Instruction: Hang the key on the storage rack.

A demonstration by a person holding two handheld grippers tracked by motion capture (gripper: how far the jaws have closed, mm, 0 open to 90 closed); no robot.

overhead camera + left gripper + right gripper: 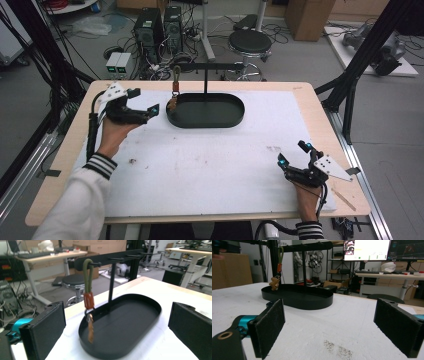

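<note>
Each gripper, left gripper and right gripper, is black with teal fingertip accents, a grey three-cornered plate, rough dark pads and a trailing black cable. White sleeves end in black-striped cuffs.

The pads on my right gripper look like coarse, matt black foam or felt, and those on my left gripper are the same. The oval tray is smooth matt black, metal or plastic, I cannot tell which. The keychain has a woven olive cloth loop and a glossy orange clasp. A rough white mat covers my pale wood tabletop.
</note>
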